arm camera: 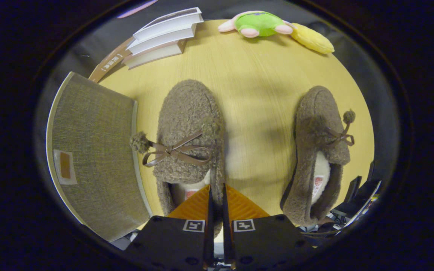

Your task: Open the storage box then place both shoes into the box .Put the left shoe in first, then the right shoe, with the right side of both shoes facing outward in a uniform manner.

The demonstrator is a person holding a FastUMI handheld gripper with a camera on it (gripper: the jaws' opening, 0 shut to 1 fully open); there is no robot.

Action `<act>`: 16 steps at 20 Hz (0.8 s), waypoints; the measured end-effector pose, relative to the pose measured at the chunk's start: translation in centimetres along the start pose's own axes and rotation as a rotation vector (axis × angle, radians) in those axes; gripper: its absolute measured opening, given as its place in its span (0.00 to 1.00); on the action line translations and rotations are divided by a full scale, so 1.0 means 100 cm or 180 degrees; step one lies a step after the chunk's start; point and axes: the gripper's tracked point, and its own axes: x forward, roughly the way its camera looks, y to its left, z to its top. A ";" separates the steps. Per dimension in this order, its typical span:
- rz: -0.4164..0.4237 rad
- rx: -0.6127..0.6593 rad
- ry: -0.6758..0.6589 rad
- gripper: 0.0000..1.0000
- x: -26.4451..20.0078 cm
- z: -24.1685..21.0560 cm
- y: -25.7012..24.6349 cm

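Camera rides the gripper (217, 190), looking steeply down, close above the table (254, 86).

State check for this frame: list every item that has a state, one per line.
Gripper: shut on the rim of the left slipper.
Left slipper: upright on table, gripped at its side wall.
Right slipper: tilted on its side, untouched.
Storage box: lid closed.
Books: stacked, closed.
Plush toy: lying at the table's far edge.

Gripper (216, 194) pointing downward — jaws nearly closed, narrow gap between.

No text legible – shoe (188, 139) tags (red) blurred
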 end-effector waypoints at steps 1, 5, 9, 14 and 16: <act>0.0023 -0.0002 0.0031 0.10 0.001 0.000 -0.001; 0.0060 0.0084 0.0065 0.07 0.000 -0.002 0.001; 0.0082 0.0172 0.0004 0.07 -0.010 0.002 0.004; -0.0193 0.0082 -0.0002 0.07 -0.036 -0.003 -0.001; -0.0288 0.0086 -0.0001 0.07 -0.048 -0.007 -0.002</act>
